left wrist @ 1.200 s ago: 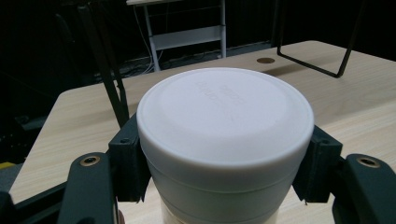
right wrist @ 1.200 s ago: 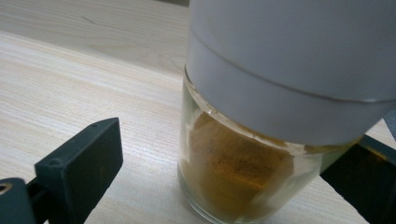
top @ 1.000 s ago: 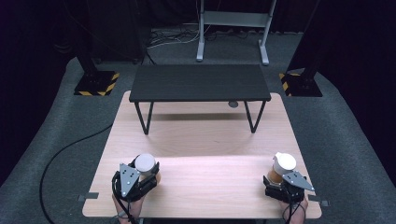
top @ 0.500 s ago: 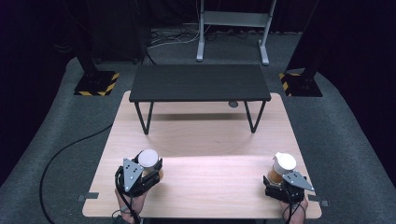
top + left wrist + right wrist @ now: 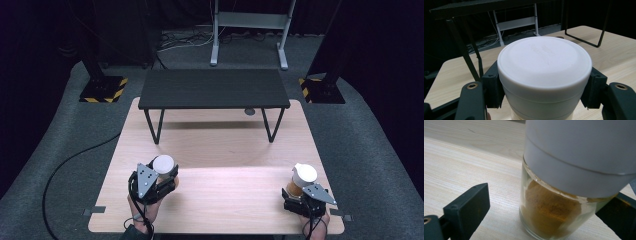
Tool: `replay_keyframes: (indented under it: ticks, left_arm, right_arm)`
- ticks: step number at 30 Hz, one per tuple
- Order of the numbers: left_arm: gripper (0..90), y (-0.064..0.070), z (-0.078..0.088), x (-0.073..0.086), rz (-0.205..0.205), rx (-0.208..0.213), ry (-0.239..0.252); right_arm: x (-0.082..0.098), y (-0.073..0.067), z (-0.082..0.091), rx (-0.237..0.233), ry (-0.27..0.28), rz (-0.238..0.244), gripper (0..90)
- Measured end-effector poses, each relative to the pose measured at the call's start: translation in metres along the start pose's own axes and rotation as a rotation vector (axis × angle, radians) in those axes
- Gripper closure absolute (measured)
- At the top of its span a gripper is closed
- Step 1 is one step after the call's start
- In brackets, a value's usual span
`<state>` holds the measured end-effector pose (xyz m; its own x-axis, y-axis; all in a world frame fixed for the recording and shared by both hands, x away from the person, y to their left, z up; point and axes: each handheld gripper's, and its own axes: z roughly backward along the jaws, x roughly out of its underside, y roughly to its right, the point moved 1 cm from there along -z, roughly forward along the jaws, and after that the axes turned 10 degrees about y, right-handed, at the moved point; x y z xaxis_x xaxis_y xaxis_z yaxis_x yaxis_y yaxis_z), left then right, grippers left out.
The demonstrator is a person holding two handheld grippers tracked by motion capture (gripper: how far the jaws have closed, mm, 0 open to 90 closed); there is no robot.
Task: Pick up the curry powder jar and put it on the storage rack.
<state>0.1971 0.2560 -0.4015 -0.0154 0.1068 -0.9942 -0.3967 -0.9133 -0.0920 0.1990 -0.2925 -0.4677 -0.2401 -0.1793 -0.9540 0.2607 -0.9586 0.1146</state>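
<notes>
Jars, two of them, sit at the near edge of the desk, one at each corner. Left claw is clamped on the white-lidded jar, pads pressed against the lid's sides at the near left, and whether its base touches the wood is cut off from sight. Right claw stands spread around the spice jar, clear daylight between the left pad and the glass, so no grip there. Orange-brown powder clings inside that glass under a white cap. Risk, as I judge it: the left grip sits on the lid alone, so a lift could twist the lid loose or let the body drop. On the right, a closing pad could nudge the jar toward the near edge. A black shelf on thin legs stands well behind both.
</notes>
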Motion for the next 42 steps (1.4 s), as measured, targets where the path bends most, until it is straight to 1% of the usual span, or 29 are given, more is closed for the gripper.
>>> replay_keyframes:
  ticks: [7,10,17,20,32,39,41,42]
  left_arm:
    - [33.7,-0.001,-0.005,-0.001,-0.003,0.007,-0.004]
    - [33.7,-0.002,-0.009,-0.001,0.006,0.012,-0.002]
    - [33.7,-0.003,-0.013,-0.003,0.01,0.02,-0.006]
    - [33.7,-0.004,-0.017,-0.004,0.007,0.026,-0.014]
    - [33.7,-0.007,-0.024,-0.009,-0.005,0.023,-0.006]
    - [33.7,-0.009,-0.031,-0.011,-0.005,0.032,-0.01]
    - [33.7,-0.01,-0.033,-0.012,-0.003,0.033,-0.011]
    - [33.7,-0.011,-0.035,-0.012,0.004,0.036,-0.011]
  right_arm:
    - [0.0,0.0,0.0,0.0,0.001,0.001,1.5]
    - [0.0,0.0,0.0,0.0,0.0,0.0,1.5]
    - [0.0,0.0,0.0,0.0,-0.001,0.0,1.6]
    - [0.0,0.0,0.0,0.0,-0.001,0.0,1.6]
    - [0.0,0.0,0.0,0.001,-0.002,0.001,1.7]
    - [0.0,0.0,0.0,0.001,-0.002,0.001,1.8]
    - [-0.001,0.0,0.0,0.001,-0.003,0.001,1.8]
    - [0.0,-0.001,0.0,0.002,-0.003,0.002,1.8]
